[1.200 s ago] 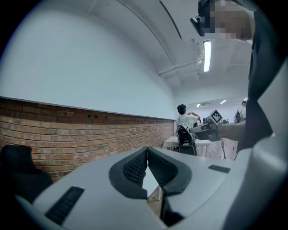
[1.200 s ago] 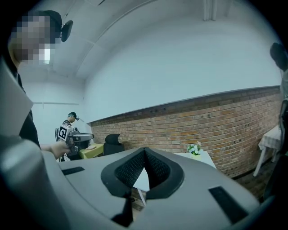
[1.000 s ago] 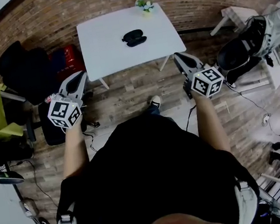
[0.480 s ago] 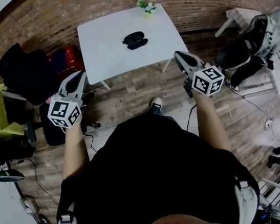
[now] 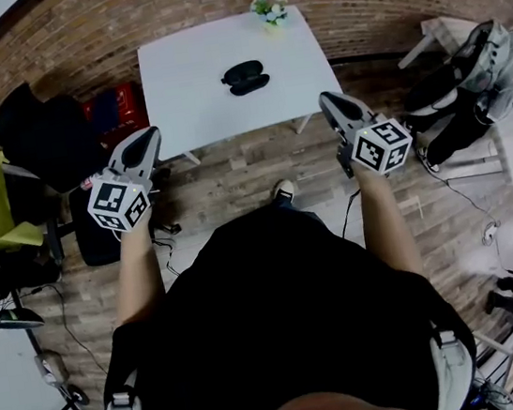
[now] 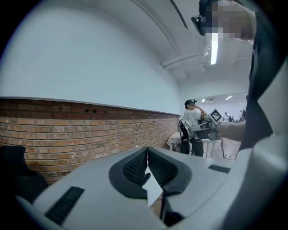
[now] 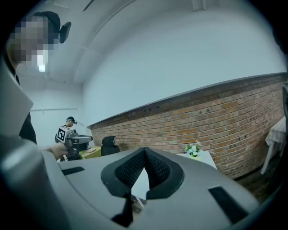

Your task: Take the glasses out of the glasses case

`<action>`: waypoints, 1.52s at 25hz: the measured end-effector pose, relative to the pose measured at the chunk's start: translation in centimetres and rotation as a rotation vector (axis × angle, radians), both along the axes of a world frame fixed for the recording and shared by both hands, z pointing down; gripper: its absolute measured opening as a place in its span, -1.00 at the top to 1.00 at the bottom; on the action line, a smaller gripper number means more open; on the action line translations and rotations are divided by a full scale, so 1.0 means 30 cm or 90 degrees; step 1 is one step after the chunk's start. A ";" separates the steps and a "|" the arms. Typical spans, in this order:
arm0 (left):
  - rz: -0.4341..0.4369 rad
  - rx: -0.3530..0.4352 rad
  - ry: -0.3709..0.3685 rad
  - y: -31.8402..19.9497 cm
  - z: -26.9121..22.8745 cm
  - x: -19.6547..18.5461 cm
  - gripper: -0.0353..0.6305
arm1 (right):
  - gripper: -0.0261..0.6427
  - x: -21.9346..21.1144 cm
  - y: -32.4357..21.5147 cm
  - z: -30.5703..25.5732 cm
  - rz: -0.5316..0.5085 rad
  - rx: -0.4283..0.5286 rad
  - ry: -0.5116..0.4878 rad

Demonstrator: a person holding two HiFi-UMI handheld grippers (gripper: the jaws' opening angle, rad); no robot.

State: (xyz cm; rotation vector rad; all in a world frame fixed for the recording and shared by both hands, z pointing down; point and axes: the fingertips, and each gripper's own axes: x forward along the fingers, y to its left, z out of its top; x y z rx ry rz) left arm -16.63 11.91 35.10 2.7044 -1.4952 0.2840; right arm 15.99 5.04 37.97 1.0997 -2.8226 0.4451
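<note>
I hold my left claw (image 5: 146, 135) and my right claw (image 5: 326, 101) in the air in front of the white surface (image 5: 183, 86), one near each of its near corners. Both claws are closed: the tips are pressed together and nothing is between them. The dark glasses case (image 5: 244, 72) lies on the surface, a little beyond its middle, well apart from both claws. I cannot tell if the case is open, and I cannot make out the glasses. A small bunch of flowers (image 5: 267, 6) stands at the far edge.
</note>
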 end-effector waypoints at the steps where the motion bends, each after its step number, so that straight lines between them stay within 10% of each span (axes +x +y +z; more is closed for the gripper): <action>1: -0.002 -0.001 0.000 -0.013 0.002 0.004 0.86 | 0.88 0.004 -0.016 0.004 -0.002 -0.001 0.000; 38: -0.014 -0.054 0.001 -0.415 0.130 0.200 0.86 | 0.88 0.141 -0.440 0.135 -0.040 -0.041 0.018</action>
